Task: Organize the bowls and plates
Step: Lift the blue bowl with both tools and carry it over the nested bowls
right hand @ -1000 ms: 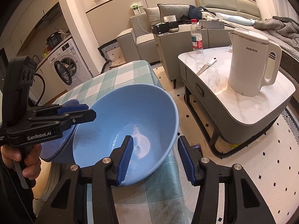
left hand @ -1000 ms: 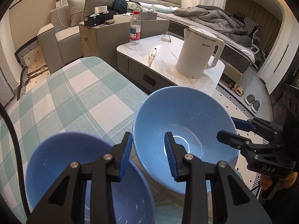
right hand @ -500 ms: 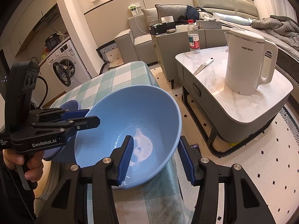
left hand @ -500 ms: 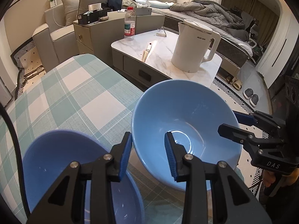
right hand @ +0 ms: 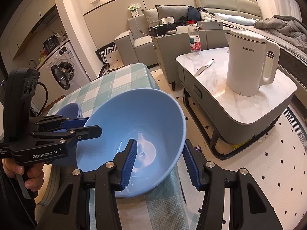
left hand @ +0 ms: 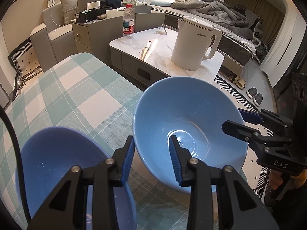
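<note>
Hand-held grippers both tilt downward: your left one (left hand: 150,160) and right one (right hand: 160,164) each pinch the light blue bowl's (left hand: 190,132) rim from opposite sides.

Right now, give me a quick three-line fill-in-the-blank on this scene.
The clear plastic bottle has a ___ cap.
On the marble-topped table, a ___ lies between the bottle and the white plastic kettle.
The big light-blue bowl holds ___.
Missing words: red; knife; nothing.
</note>
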A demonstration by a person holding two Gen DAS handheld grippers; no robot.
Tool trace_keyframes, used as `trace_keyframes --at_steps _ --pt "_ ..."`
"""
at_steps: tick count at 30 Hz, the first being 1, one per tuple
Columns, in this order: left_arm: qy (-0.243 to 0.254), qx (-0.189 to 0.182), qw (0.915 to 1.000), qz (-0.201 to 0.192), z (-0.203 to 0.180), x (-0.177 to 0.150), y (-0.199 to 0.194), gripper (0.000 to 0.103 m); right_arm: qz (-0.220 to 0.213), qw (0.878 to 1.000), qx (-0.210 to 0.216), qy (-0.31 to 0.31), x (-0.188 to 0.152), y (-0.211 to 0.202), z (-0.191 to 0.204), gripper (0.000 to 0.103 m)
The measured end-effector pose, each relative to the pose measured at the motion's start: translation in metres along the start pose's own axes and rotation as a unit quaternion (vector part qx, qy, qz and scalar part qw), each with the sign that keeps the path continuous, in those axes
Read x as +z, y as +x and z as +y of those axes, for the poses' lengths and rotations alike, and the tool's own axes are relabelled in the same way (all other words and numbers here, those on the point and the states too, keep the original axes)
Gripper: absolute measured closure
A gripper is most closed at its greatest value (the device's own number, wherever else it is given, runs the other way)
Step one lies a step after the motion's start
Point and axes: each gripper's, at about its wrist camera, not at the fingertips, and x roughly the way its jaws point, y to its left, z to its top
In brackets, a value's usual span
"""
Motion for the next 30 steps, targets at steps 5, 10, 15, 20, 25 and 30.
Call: trace_keyframes --at_steps 5,10,15,20,25,30 --pt "-0.001 -0.001 1.0 -0.001 0.0 -0.001 -0.001 0.068 -0.003 1.0 -0.003 -0.002 0.001 -0.003 0.001 0.052" --pt "-0.003 -0.002 1.0 -0.007 -0.001 -0.003 -0.007 0.068 -0.006 1.0 -0.003 -0.005 0.002 -0.006 0.003 0.052" --pt "-0.003 -0.003 0.9999 -0.016 -0.001 -0.004 -0.015 0.068 -0.012 1.0 -0.005 -0.008 0.003 -0.012 0.007 0.052" --pt "-0.003 -0.004 0.9997 -0.026 -0.001 -0.005 -0.025 0.068 -0.019 1.0 -0.006 -0.012 0.004 -0.018 0.01 0.052" --pt "-0.006 -0.006 0.9994 -0.033 0.001 -0.007 -0.033 0.068 -0.025 1.0 -0.006 -0.016 0.004 -0.026 0.016 0.052" --pt "-0.009 -0.005 0.999 -0.043 0.005 -0.008 -0.043 0.068 -0.031 0.999 -0.004 -0.022 0.005 -0.03 0.022 0.052"
